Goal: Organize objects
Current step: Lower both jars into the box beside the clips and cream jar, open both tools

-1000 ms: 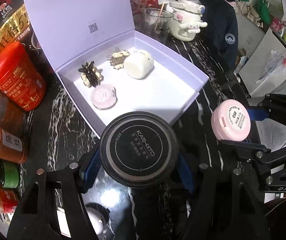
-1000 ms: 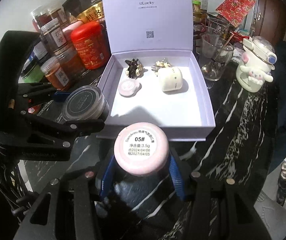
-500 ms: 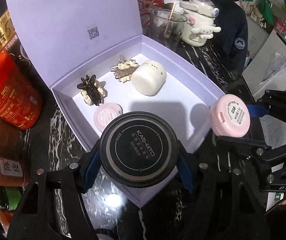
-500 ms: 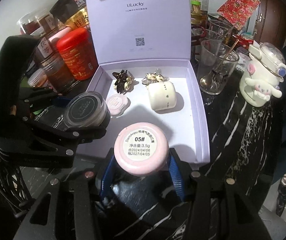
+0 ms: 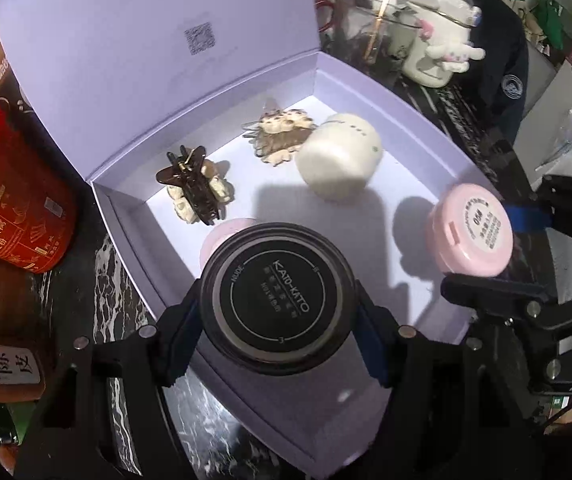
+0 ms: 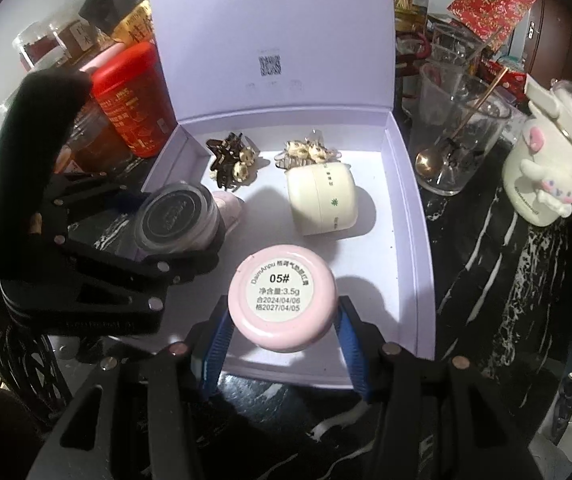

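The left gripper (image 5: 278, 312) has its jaws pinching a black jar (image 5: 277, 298). The right gripper (image 6: 282, 320) has its jaws pinching a pink jar (image 6: 282, 298); beyond both lies the open box (image 6: 405, 208).

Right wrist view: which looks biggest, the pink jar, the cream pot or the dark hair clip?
1. Pink jar, held in the right tongs close to the camera, so nearness inflates it.
2. Cream pot, nearly as big; lying further back, its true rank against the jar is unsure.
3. Dark hair clip, clearly smallest.

Small pink compact (image 5: 222, 232) half-hidden behind black jar (image 5: 278, 300).
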`<act>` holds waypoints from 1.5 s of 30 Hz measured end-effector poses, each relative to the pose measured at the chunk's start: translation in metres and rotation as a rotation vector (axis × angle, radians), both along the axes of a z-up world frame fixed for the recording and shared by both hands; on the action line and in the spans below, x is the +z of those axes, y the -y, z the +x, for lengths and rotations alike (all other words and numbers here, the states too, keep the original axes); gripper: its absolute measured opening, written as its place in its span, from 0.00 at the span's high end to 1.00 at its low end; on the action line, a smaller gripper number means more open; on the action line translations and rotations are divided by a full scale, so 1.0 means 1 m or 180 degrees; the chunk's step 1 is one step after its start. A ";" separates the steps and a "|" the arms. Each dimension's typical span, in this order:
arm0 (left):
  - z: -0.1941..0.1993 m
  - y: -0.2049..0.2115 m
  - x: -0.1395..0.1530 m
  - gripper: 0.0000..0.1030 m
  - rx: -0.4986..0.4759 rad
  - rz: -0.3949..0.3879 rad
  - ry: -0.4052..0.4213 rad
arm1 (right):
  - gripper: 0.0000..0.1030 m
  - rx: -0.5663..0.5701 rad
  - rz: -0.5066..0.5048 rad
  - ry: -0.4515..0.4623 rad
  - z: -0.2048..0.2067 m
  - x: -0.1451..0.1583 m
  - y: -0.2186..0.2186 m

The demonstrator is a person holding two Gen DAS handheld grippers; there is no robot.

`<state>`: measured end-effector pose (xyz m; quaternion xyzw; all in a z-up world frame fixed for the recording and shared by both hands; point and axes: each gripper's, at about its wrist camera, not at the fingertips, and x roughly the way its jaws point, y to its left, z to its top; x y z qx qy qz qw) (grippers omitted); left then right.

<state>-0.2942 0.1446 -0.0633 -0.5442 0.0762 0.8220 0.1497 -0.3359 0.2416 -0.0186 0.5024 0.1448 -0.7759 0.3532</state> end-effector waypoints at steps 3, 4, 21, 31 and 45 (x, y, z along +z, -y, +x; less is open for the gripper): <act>-0.005 0.001 -0.004 0.35 0.0009 -0.0030 -0.0027 | 0.50 0.0000 0.0016 0.0025 -0.004 -0.006 0.002; -0.008 0.001 -0.006 0.35 -0.0011 -0.0059 -0.0040 | 0.50 -0.0001 0.0018 0.0026 -0.005 -0.007 0.002; -0.036 -0.005 -0.017 0.35 -0.0012 -0.0075 -0.0048 | 0.50 -0.0018 0.0077 0.0030 -0.036 -0.024 0.017; -0.041 -0.009 -0.023 0.35 -0.0009 -0.0047 -0.0002 | 0.50 -0.0047 0.0137 0.0025 -0.042 -0.031 0.023; -0.044 -0.008 -0.025 0.35 0.0035 -0.0100 0.0024 | 0.49 -0.0024 0.0328 -0.0048 -0.038 -0.037 0.033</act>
